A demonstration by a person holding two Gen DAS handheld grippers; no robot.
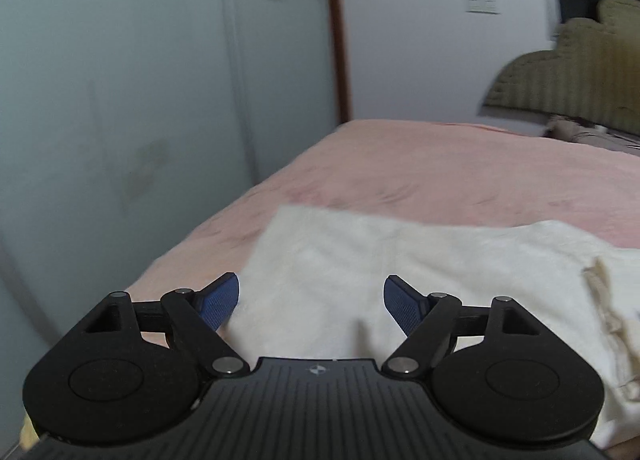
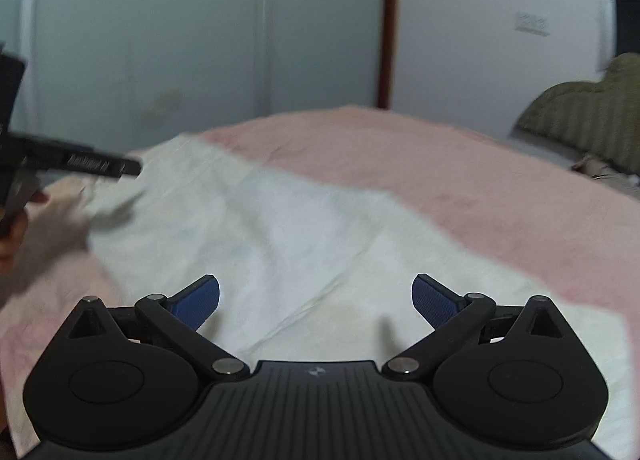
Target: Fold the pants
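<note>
1. My left tongs [image 1: 311, 302] are spread wide and grip nothing; they hover just above the near edge of the pants [image 1: 360, 260], close to one end of the cloth.
2. My right tongs [image 2: 316, 300] are spread just as wide, also empty, over the middle stretch of the same pants.
3. The pants are cream-white and lie across the pink bed [image 1: 460, 164], stretched out in a long band. From the left view a rumpled, bunched part sits off to the right.
4. In the right view I can see my other tool [image 2: 80, 162] over the far left end of the cloth.
5. I judge the step in hand is to take hold of an edge for a fold. To do it well, I should bring each pair of tongs down at a matching point on the same edge.
6. Pinch all the layers together, not just the top one.
7. Lift evenly so the fold lands square.
</note>
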